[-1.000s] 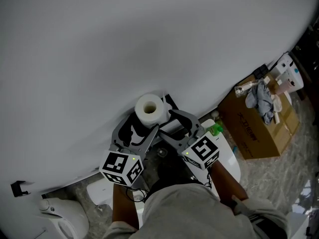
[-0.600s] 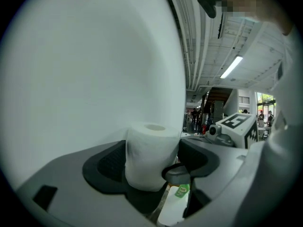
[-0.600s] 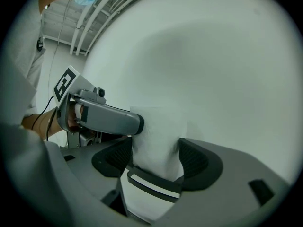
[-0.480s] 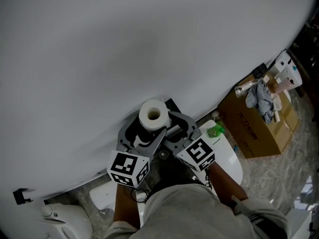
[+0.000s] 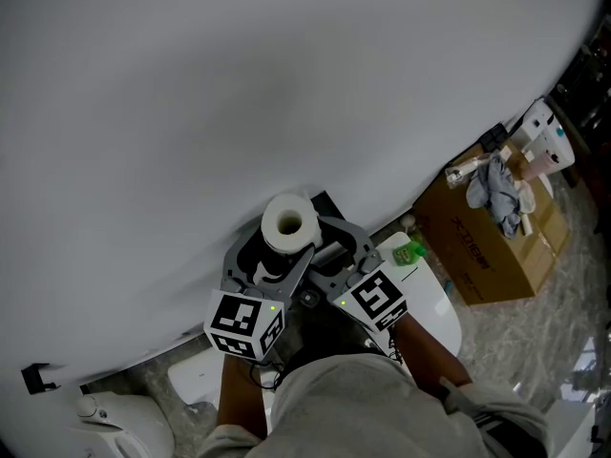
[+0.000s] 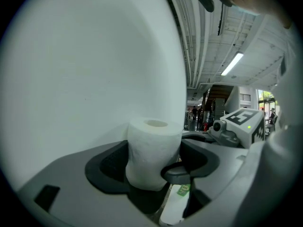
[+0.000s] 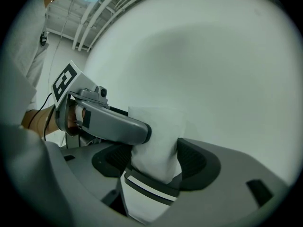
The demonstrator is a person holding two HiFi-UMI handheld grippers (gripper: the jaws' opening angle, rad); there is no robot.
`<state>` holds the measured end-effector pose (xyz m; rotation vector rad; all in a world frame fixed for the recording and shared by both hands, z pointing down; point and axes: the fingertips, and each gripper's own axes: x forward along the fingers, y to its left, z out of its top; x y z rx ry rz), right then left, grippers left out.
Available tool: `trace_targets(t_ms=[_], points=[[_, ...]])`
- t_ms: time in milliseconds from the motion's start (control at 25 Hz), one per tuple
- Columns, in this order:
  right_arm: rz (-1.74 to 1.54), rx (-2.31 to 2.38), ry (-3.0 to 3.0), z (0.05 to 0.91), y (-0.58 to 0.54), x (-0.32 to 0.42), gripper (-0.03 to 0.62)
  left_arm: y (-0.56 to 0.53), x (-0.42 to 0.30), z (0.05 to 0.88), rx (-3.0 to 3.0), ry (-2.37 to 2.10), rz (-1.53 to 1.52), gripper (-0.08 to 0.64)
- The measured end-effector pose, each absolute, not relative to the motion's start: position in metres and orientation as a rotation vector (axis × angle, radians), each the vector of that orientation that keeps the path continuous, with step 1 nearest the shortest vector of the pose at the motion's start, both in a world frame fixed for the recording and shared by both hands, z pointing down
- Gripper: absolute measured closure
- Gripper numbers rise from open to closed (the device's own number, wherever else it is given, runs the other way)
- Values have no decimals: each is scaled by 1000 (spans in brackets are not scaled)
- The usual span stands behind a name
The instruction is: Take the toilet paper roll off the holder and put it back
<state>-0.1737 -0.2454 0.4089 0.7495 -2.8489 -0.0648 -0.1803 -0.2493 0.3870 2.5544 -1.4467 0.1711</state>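
Note:
The white toilet paper roll (image 5: 288, 225) stands upright close to the wall, its core hole facing up. My left gripper (image 5: 272, 256) reaches in from the lower left and is shut on the roll (image 6: 152, 148), which fills the gap between its pads. From the lower right comes my right gripper (image 5: 323, 243), also shut on the roll (image 7: 158, 141). In the right gripper view one left gripper finger (image 7: 118, 126) crosses in front of the roll. A black part (image 5: 326, 203) shows at the wall behind the roll. Below the roll lies a black-and-white banded piece (image 7: 147, 190).
The white wall (image 5: 239, 93) fills the upper picture. A white toilet tank lid (image 5: 434, 303) with a green bottle (image 5: 410, 251) lies right of the grippers. Further right stands a cardboard box (image 5: 492, 256) with a cloth in it. A white fixture (image 5: 124, 423) sits at lower left.
The roll and both grippers have shifted slightly down in the picture, towards the person. Both grippers stay on the roll.

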Motion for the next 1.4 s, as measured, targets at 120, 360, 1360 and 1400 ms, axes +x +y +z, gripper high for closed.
trace_targets(t_ms=[120, 360, 1360, 1400], points=[[-84, 746, -2851, 408, -244, -174, 302, -247, -180, 385, 2562, -1467, 185, 210], [-121, 747, -2880, 398, -237, -172, 302, -240, -178, 375, 2589, -1512, 178, 213], [-177, 881, -2841, 392, -178, -70, 302, -181, -76, 370, 2706, -1423, 118, 215], [-175, 903, -2837, 393, -177, -61, 302, -179, -67, 369, 2715, -1403, 118, 215]])
